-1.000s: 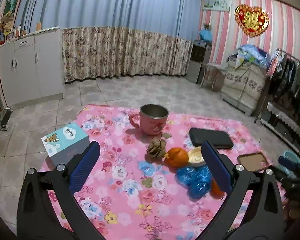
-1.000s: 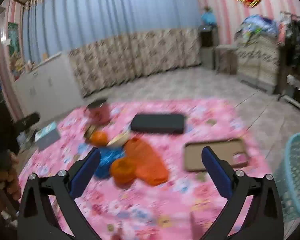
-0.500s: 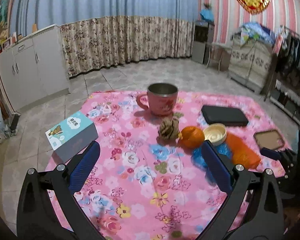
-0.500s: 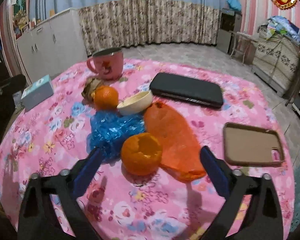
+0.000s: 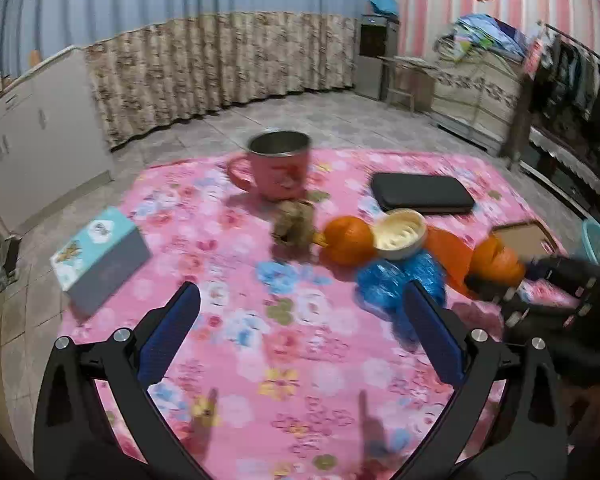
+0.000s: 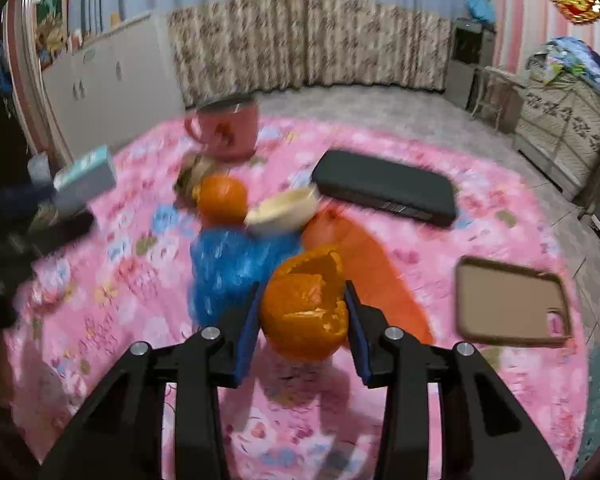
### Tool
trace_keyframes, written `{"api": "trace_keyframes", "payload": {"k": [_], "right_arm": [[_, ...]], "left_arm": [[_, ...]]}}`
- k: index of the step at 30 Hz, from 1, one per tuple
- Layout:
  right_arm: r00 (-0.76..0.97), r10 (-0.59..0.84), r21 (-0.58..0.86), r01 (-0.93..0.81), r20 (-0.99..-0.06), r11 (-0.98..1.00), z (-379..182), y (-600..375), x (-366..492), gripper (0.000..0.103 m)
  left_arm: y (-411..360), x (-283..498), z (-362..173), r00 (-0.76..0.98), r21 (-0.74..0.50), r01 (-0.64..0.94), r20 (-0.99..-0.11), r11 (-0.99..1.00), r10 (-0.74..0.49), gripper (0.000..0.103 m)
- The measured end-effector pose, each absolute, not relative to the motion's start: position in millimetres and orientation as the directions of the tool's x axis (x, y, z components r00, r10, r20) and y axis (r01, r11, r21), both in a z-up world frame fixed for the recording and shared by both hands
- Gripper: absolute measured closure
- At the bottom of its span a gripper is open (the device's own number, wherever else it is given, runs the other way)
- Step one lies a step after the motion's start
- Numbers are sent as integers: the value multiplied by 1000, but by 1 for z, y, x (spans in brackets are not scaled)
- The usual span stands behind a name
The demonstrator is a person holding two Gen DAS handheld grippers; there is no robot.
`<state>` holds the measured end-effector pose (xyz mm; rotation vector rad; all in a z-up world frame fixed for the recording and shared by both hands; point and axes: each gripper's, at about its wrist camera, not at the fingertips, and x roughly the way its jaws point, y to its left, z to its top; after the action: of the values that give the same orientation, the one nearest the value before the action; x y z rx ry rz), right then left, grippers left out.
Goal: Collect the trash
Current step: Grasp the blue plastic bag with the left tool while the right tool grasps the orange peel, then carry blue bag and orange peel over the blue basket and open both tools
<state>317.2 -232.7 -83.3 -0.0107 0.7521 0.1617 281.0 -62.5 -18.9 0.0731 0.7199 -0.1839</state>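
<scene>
A: Left to right? Left gripper (image 5: 300, 344) hangs wide open over the pink floral cloth (image 5: 236, 320), nothing between its fingers.
B: Right one?
A: Right gripper (image 6: 302, 322) closing, its jaws around the hollow orange peel (image 6: 306, 306) beside the blue plastic wad (image 6: 232, 268); pads look about touching.
B: Step?
A: Grasping the first trash piece. Next probably needs a gentle squeeze since the peel crushes, then a lift toward the teal basket (image 5: 596, 240), far right.

Pink floral cloth (image 5: 228, 344) w/ mug (image 5: 278, 166), box (image 5: 100, 256), peels (image 6: 304, 312).
</scene>
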Motion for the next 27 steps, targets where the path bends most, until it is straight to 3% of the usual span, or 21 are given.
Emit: {"api": "trace_keyframes", "payload": {"k": [9, 12, 14, 17, 18, 21, 27], "right_arm": [[751, 132, 110, -79, -647, 991, -66, -281, 309, 63], [753, 129, 125, -62, -646, 990, -66, -293, 307, 63], [749, 131, 132, -58, -649, 990, -67, -297, 308, 63], [748, 135, 132, -64, -650, 989, -68, -298, 308, 63], [746, 138, 132, -67, -651, 989, -68, -298, 309, 63], [749, 144, 130, -78, -647, 988, -68, -297, 306, 63], [779, 158, 134, -96, -606, 986, -53, -297, 289, 63]], "left_arm": [[-130, 284, -50, 671, 87, 352, -718, 932, -186, 5], [-145, 291, -60, 646, 120, 381, -744, 917, -171, 10], [-150, 295, -66, 627, 114, 389, -760, 914, -172, 19], [-156, 303, -76, 585, 98, 406, -792, 909, -176, 48], [-158, 304, -79, 574, 94, 416, -799, 904, -181, 67], [-153, 301, -73, 571, 50, 427, -789, 903, -226, 81], [-138, 268, -21, 661, -3, 426, -681, 905, -314, 84]]}}
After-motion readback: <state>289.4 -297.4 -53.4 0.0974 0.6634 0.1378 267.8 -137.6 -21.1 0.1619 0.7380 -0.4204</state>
